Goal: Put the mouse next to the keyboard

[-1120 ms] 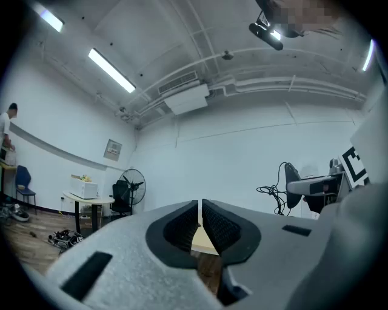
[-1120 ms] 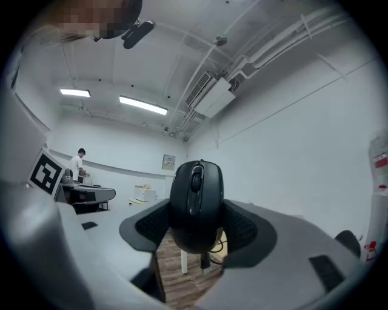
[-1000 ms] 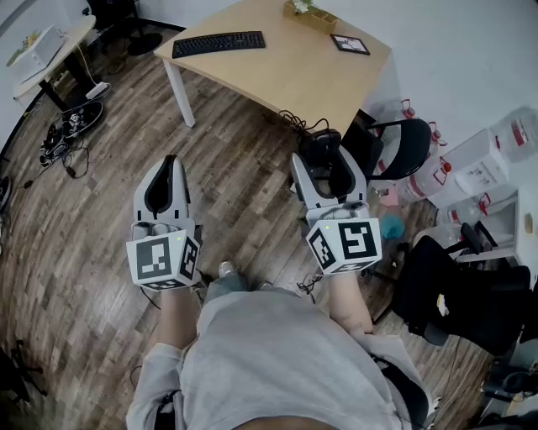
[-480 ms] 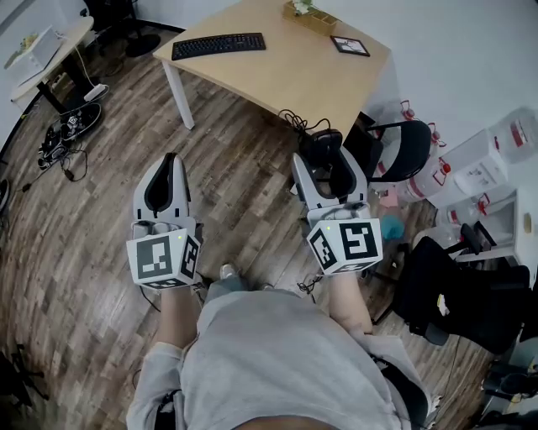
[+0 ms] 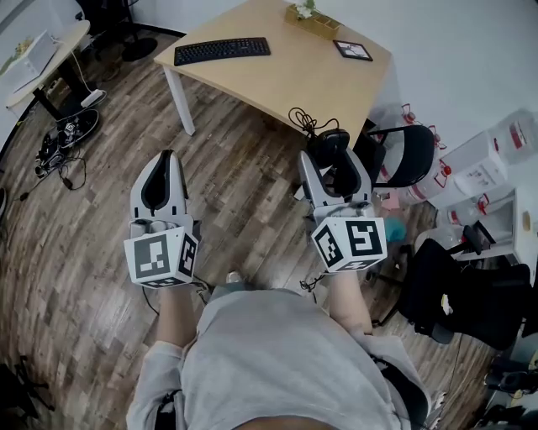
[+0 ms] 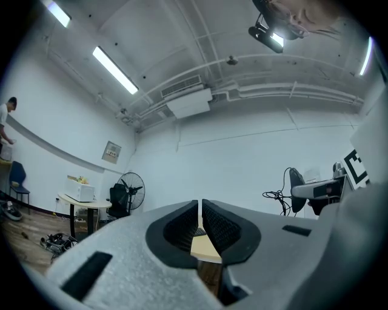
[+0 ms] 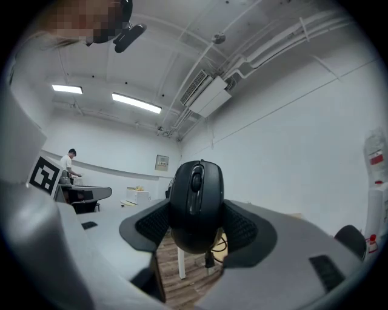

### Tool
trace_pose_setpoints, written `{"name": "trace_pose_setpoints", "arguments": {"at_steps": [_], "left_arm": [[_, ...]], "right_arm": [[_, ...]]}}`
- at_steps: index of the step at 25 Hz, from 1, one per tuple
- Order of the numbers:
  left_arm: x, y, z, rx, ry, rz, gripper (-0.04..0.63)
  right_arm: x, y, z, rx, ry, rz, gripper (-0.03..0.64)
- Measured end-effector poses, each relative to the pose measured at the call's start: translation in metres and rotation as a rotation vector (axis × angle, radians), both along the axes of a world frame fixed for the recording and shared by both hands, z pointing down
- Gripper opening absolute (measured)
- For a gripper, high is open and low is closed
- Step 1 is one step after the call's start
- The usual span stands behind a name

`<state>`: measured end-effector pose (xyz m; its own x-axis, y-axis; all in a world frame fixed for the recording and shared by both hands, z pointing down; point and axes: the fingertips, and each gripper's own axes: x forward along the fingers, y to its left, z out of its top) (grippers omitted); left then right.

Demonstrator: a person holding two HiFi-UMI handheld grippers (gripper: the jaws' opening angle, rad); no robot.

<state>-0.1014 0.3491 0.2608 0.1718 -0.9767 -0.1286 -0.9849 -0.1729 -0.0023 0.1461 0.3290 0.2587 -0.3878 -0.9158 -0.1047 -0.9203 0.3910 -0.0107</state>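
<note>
A black wired mouse (image 7: 195,203) sits clamped between the jaws of my right gripper (image 7: 195,233), its cable hanging down; in the head view the mouse (image 5: 329,144) shows dark at the tip of that gripper (image 5: 330,164). The black keyboard (image 5: 222,49) lies at the far left end of the light wooden table (image 5: 286,76), well ahead of both grippers. My left gripper (image 5: 162,164) is held over the floor, empty; in its own view the left gripper (image 6: 200,221) has its jaws closed together with the table edge seen past them.
A small picture frame (image 5: 351,50) and a wooden box (image 5: 309,17) stand at the table's far right. A black chair (image 5: 403,151) and water jugs (image 5: 471,168) crowd the right side. Cables and shoes (image 5: 63,138) lie on the wooden floor at left.
The view has shifted slightly: table and keyboard sit a little lower and to the right in the head view, and both grippers have edged forward. The mouse stays gripped.
</note>
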Motion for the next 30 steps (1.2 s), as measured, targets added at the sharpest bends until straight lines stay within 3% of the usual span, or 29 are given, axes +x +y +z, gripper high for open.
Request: {"name": "trace_pose_setpoints", "arguments": {"at_steps": [15,30], "left_arm": [[-0.041,-0.049,0.014,-0.02,0.03,0.029,0.025],[-0.048,-0.17,0.004,-0.003,0.029,-0.027,0.025]], "right_arm": [[-0.037,-0.042,0.005,0.003,-0.013,0.035,0.261],[-0.037,-0.179,-0.007,0.031,-0.017,-0.002,0.261]]}}
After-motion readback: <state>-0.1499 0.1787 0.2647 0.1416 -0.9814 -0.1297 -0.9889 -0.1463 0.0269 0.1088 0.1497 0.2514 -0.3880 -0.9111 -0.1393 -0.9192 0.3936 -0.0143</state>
